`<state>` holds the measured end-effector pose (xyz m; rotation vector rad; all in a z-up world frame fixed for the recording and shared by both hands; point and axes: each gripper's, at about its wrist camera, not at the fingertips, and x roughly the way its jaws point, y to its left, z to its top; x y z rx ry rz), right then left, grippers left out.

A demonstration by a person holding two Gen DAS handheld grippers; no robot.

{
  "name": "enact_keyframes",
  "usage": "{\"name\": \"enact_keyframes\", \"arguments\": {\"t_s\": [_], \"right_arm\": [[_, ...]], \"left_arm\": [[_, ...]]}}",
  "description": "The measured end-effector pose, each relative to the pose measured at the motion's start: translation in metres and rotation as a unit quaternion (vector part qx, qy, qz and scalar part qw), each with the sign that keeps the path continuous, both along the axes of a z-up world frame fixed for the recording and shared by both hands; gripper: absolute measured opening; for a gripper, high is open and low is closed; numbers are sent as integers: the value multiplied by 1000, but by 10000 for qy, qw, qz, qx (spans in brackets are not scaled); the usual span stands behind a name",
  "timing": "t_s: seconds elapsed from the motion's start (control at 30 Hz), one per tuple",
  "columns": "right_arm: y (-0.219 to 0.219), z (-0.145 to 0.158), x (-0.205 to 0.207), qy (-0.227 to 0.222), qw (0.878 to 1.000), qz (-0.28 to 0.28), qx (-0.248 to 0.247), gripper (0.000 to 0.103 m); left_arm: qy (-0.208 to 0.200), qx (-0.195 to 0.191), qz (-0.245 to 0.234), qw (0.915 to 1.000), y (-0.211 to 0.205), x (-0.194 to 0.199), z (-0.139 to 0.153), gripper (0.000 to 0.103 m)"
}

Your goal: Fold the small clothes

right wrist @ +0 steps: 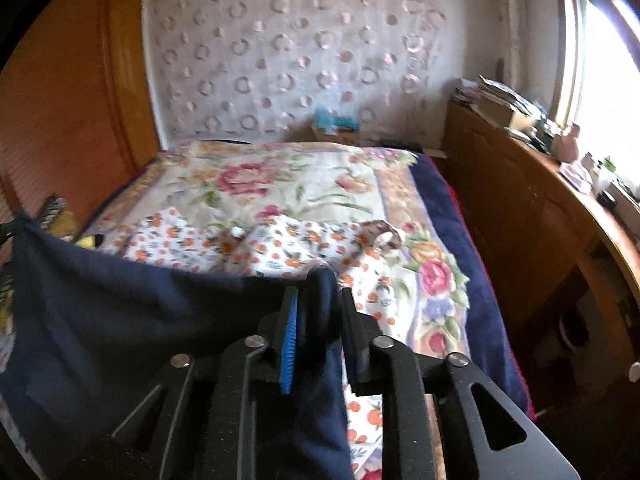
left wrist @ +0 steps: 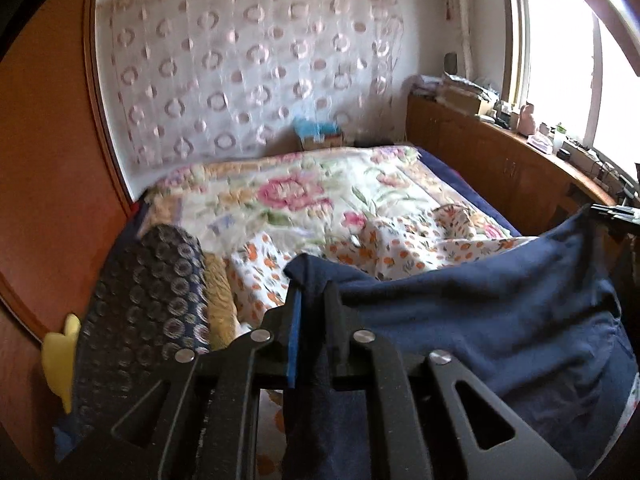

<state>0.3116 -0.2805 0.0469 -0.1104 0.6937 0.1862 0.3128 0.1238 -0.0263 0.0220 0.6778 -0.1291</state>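
bed (right wrist: 480, 280): floral quilt spread flat, a dark blue border along its right side; wood panel on the left, a long wooden cabinet (right wrist: 520, 216) on the right. open quilt lies ahead of both claws.
navy garment (left wrist: 500, 304): the task's cloth, held up off the bed and strung between the two claws. its long axis runs left to right, top edge sagging in the middle, the body hanging down toward the person.
orange-print fabric (right wrist: 304, 248): rumpled on the quilt just beyond the navy edge, in the path of a forward lay-down.
patterned dark cloth (left wrist: 152, 300): bunched at the left, beside the wood panel.
left gripper (left wrist: 314, 300): narrow, pinching one top corner of the navy garment.
right gripper (right wrist: 318, 304): narrow, clamped on the other corner, though blur hides the exact contact.
room, as a judgement: both hands equally engaged; the flat quilt farther ahead looks the better landing place.
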Motion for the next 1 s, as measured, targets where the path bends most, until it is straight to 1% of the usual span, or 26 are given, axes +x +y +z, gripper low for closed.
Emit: {"name": "enact_keyframes", "arguments": {"t_s": [0.03, 0.07, 0.1, 0.13, 0.17, 0.2, 0.23, 0.3, 0.37, 0.4, 0.5, 0.6, 0.7, 0.77, 1.0], "right_arm": [[1, 2, -2, 22, 10000, -36, 5, 39], [5, 0, -8, 36, 10000, -35, 43, 48], [4, 3, -12, 57, 9999, -21, 96, 48], [5, 1, -23, 72, 9999, -22, 116, 48], [5, -5, -24, 98, 9999, -34, 133, 48], [4, -2, -33, 125, 9998, -36, 159, 48], [4, -11, -42, 135, 9997, -28, 198, 48], [-3, -16, -67, 156, 9995, 11, 263, 48], [-10, -17, -91, 282, 9991, 94, 299, 48], [-11, -21, -95, 304, 9990, 85, 321, 48], [-13, -20, -123, 305, 9989, 122, 337, 48], [-15, -20, -152, 335, 9986, 136, 375, 48], [-17, -30, -160, 400, 9985, 82, 367, 48], [-20, -31, -171, 465, 9980, 42, 420, 48], [-25, -39, -178, 715, 9961, -83, 513, 48]], "left_arm": [[28, -47, -33, 10000, -1, 0, -1, 29], [24, -86, -83, 9999, -2, -4, -1, 40], [11, -140, -134, 9998, -3, -10, -1, 50], [20, -180, -162, 9997, -4, -16, -1, 57], [30, -216, -178, 9996, -3, -18, 0, 62], [49, -249, -189, 9995, -4, -26, 0, 68], [50, -273, -194, 9994, -3, -28, 1, 70], [28, -331, -210, 9992, -4, -48, -1, 73], [66, -345, -228, 9991, -5, -63, -3, 74], [82, -346, -209, 9992, -4, -71, -4, 74], [91, -392, -154, 9991, -2, -97, -8, 74], [104, -359, -94, 9993, 1, -118, -13, 74], [179, -378, -35, 9991, 2, -135, -21, 74], [278, -382, 18, 9989, 2, -142, -27, 74], [542, -412, -17, 9977, -9, -164, -50, 74]]}}
